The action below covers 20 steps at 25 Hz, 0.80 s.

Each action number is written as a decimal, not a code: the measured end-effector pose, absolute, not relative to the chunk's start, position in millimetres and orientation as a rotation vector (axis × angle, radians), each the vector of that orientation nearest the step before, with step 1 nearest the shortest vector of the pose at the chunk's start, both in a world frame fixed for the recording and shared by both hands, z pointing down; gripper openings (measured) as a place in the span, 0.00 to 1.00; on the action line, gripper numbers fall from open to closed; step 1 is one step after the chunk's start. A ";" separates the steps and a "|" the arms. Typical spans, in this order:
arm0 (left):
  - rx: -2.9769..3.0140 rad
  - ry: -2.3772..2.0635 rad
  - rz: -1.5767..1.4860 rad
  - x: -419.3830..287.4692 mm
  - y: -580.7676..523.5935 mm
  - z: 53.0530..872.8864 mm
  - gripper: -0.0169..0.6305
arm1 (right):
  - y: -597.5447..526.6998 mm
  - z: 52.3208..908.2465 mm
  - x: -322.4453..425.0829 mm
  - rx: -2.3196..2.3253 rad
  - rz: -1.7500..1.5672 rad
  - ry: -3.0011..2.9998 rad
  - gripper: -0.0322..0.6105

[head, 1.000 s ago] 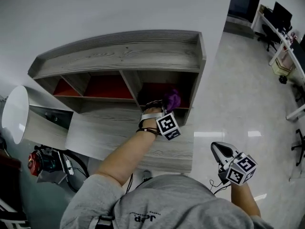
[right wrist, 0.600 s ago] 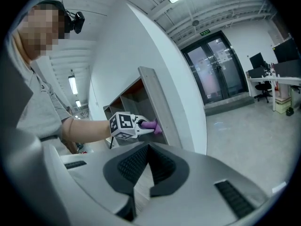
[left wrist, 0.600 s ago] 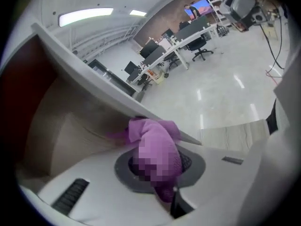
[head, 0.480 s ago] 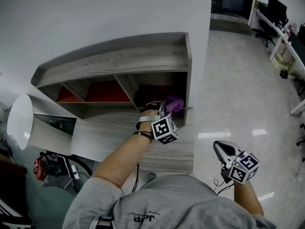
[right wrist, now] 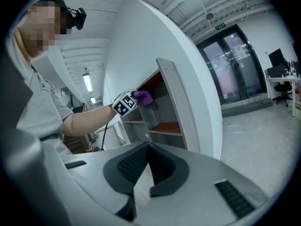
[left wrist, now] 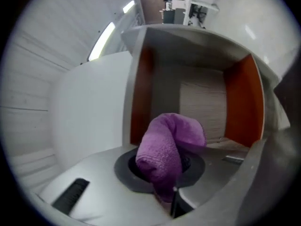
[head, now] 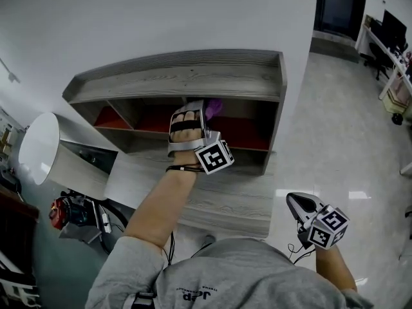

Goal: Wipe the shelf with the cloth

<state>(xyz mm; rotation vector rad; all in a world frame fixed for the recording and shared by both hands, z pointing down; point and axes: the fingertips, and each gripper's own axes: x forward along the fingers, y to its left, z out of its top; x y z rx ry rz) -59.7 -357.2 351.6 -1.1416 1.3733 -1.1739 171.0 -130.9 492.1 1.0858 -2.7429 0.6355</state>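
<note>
The left hand-held gripper (head: 203, 112) is clamped on a bunched purple cloth (left wrist: 167, 147), raised toward 12 o'clock at the mouth of an orange-lined compartment of the grey wooden shelf (head: 187, 82). The right hand-held gripper (head: 297, 203), its jaws pressed together on nothing, hangs at 4 o'clock, well apart from the shelf.

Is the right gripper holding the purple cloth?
No, the right gripper is shut on nothing; the purple cloth sits in the left gripper.
</note>
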 end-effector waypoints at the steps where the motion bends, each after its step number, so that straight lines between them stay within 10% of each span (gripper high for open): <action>1: -1.083 1.352 -1.189 -58.8 -361.3 352.7 0.13 | -130.2 493.8 172.8 1.090 0.642 -2.737 0.08; 20: -0.431 0.671 -1.912 -82.6 -443.6 426.7 0.13 | -124.3 512.0 187.0 1.116 0.695 -2.673 0.08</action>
